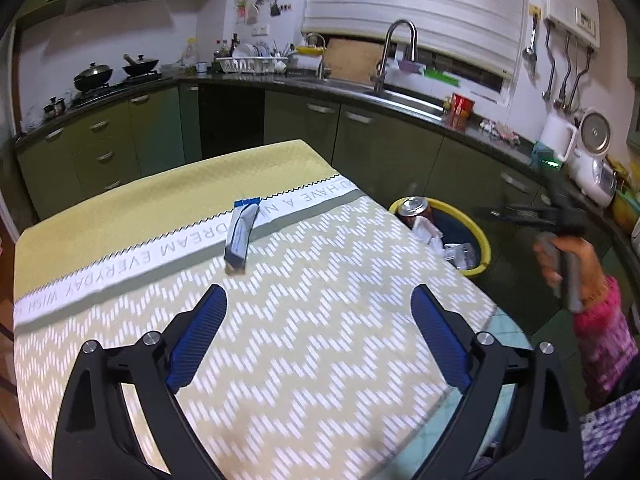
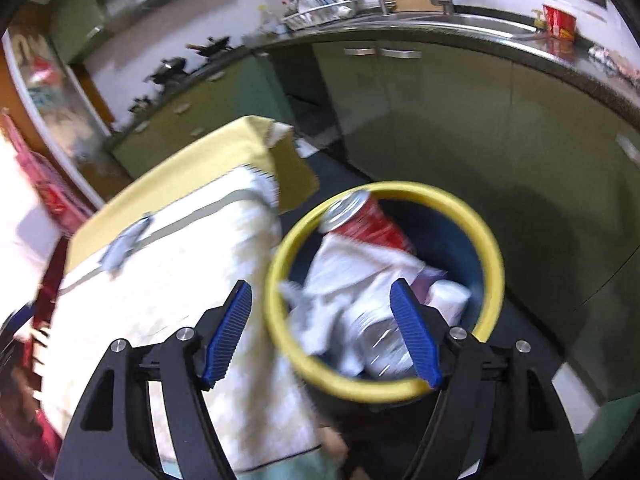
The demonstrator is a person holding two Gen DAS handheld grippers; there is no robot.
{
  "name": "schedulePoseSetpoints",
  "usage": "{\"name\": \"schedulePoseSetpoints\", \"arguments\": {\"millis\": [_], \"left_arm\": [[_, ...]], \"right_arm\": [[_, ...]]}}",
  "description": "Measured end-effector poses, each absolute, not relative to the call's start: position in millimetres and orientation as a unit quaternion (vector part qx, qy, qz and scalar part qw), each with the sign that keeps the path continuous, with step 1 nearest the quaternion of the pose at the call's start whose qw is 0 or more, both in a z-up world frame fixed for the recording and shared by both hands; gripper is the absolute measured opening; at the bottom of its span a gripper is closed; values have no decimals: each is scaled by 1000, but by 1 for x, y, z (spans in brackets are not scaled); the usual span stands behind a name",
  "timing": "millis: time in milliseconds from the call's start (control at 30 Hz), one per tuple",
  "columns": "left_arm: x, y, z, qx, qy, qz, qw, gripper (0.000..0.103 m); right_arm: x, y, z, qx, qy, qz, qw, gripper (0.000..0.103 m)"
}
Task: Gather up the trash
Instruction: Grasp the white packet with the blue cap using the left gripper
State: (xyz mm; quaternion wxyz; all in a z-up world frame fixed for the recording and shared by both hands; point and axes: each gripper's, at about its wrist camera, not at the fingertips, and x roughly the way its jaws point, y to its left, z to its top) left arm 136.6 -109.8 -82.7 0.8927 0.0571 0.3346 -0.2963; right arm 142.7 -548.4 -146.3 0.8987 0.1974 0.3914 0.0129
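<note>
— So what's left? 
— One blue wrapper (image 1: pixel 240 236), mid-table near the far edge. 
— And the bin (image 2: pixel 490 256)? 
— Off the table's right edge, holding a can (image 2: pixel 366 220) and paper. Left gripper (image 1: pixel 319 304) and right gripper (image 2: pixel 321 300): jaws spread, holding nothing.

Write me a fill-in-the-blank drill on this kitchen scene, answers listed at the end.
1. The bin beside the table has a ____ rim.
2. The soda can lies ____ the bin.
3. One wrapper is left on the ____.
4. Both the left tongs and right tongs are ____.

Answers: yellow; inside; tablecloth; open
</note>
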Motion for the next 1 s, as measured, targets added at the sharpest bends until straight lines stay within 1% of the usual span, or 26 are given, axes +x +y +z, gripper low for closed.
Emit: {"name": "schedulePoseSetpoints", "arguments": {"millis": [100, 267, 433, 500, 567, 633, 700, 800, 933, 1000], "left_arm": [[164, -119, -88, 70, 348, -301, 885, 89], [224, -134, -106, 74, 383, -281, 877, 88], [278, -142, -130, 68, 431, -254, 863, 77], [293, -146, -138, 74, 444, -243, 859, 68], [302, -148, -146, 77, 456, -238, 854, 64], [308, -149, -151, 78, 464, -233, 851, 63], [313, -150, -156, 79, 470, -228, 849, 57], [317, -151, -162, 83, 475, -221, 848, 52], [317, -155, -163, 98, 471, -213, 850, 47], [316, -157, -163, 105, 467, -209, 853, 41]], "right_arm": [[126, -537, -150, 223, 379, 30, 897, 72], [121, -522, -152, 223, 374, 39, 899, 74], [130, -511, -159, 216, 383, 50, 897, 74], [133, -509, -162, 217, 385, 55, 895, 74], [135, -508, -164, 219, 386, 57, 894, 74], [137, -508, -166, 221, 387, 59, 893, 74], [137, -508, -166, 224, 387, 60, 893, 74], [138, -509, -167, 227, 387, 61, 892, 74], [138, -511, -168, 230, 387, 62, 891, 74], [137, -511, -168, 231, 386, 63, 891, 74]]}}
